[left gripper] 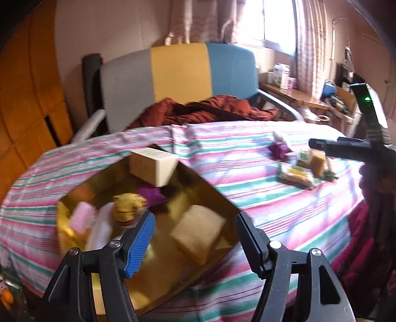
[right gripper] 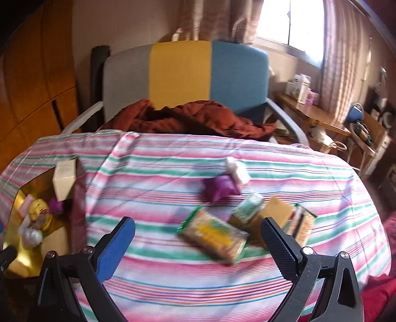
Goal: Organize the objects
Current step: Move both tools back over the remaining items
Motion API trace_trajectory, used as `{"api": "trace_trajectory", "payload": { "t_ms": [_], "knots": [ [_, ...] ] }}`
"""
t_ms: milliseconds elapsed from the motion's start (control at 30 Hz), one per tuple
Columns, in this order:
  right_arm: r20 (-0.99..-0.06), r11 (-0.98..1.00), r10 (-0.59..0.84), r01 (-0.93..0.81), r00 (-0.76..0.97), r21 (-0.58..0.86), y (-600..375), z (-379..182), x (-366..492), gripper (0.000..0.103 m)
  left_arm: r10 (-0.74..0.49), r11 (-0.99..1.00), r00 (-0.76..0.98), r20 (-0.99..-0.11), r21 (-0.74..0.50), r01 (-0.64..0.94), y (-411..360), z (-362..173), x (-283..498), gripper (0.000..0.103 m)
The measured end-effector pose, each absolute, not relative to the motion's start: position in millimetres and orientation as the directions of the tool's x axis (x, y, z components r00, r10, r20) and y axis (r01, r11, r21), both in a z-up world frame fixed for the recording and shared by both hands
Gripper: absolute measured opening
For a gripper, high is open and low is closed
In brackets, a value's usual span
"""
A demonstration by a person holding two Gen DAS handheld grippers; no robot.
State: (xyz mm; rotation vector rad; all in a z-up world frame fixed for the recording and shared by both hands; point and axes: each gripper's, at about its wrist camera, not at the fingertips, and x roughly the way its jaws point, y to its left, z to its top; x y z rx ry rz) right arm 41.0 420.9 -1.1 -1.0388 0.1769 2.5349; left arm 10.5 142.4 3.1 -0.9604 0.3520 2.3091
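Left wrist view: left gripper [left gripper: 194,237] wide apart, empty, above box [left gripper: 210,188]; right gripper [right gripper: 198,244] wide, empty, over snack packet [right gripper: 214,234].

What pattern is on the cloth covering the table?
Pink, green and white stripes on the cloth, clearest in the right wrist view.

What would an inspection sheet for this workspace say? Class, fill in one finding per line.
Surface: striped cloth covers the table.
Job's things: gold box holds a cream carton, tan block and yellow toy; snack packet and purple pouch lie loose on the cloth.
Clutter: red garment on the chair.
Grippers: left hand-held gripper open, empty; right hand-held gripper open, empty.
Cables: nothing seen.
Surroundings: window, curtains, side desk.
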Motion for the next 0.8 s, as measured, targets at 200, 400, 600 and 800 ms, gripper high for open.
{"api": "trace_trajectory", "payload": {
  "t_ms": [200,400,600,800],
  "knots": [
    [-0.695,-0.798,0.42,-0.603,-0.584,0.024,511.6,-8.9,61.8,0.102,0.476,-0.729,-0.465,-0.747,-0.039,-0.683,178.1,0.0,10.2,0.073],
    [-0.727,-0.632,0.359,-0.726,-0.585,0.271,570.4,-30.3,93.8,0.102,0.478,-0.679,-0.374,-0.795,-0.064,-0.731,226.1,-9.2,3.4,0.073],
    [-0.716,-0.5,0.351,-0.767,-0.604,0.403,595.0,-35.1,119.9,0.103,0.469,-0.657,-0.228,-0.853,-0.164,-0.736,281.6,-30.2,-8.5,0.072],
    [-0.704,-0.493,0.334,-0.753,-0.627,0.436,594.9,-33.7,121.0,0.103,0.446,-0.659,-0.085,-0.891,-0.263,-0.705,333.9,-60.2,-19.9,0.071]
  ]
}}
